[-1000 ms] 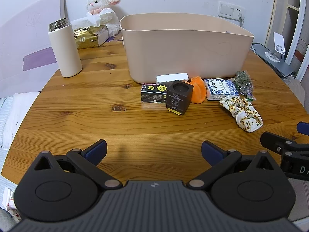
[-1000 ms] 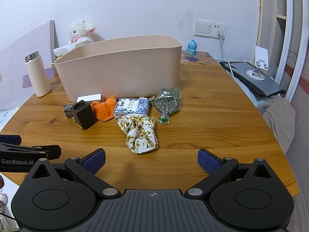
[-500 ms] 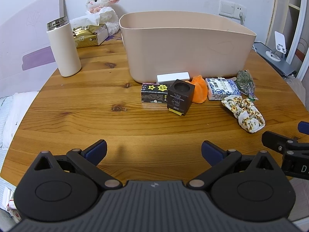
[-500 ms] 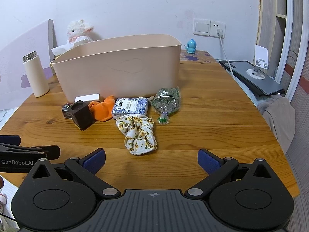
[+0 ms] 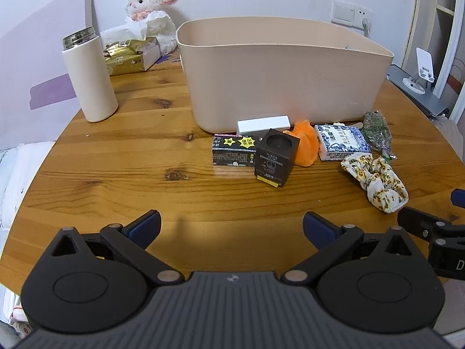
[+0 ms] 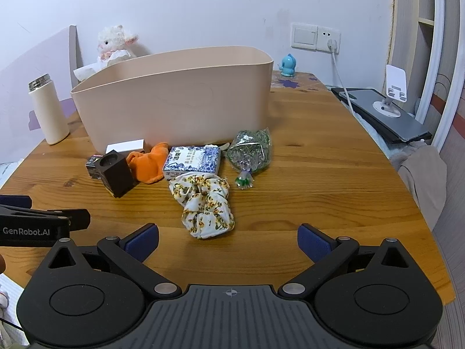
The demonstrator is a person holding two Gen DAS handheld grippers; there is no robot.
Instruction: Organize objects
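A beige tub (image 5: 284, 72) (image 6: 174, 101) stands on the round wooden table (image 5: 130, 180). In front of it lie a white box (image 5: 263, 124), a black printed box (image 5: 234, 152), a dark brown cube (image 5: 276, 157) (image 6: 116, 173), an orange cloth (image 5: 305, 147) (image 6: 148, 164), a blue-and-white packet (image 5: 340, 142) (image 6: 193, 160), a bag of dried herbs (image 5: 377, 128) (image 6: 251, 148) and a floral scrunchie (image 5: 377, 179) (image 6: 203, 200). My left gripper (image 5: 231, 228) is open, well short of the cube. My right gripper (image 6: 228, 241) is open, just short of the scrunchie.
A white flask (image 5: 88, 75) stands at the left. A plush lamb (image 5: 151, 8) and a gold tissue pack (image 5: 128, 55) sit behind it. A blue figurine (image 6: 287, 65), a cable and a phone stand (image 6: 392, 93) on a grey slab are at the right.
Both grippers have crept forward toward the row of objects, which now look a little closer. The jaws stay open and nothing on the table has moved.
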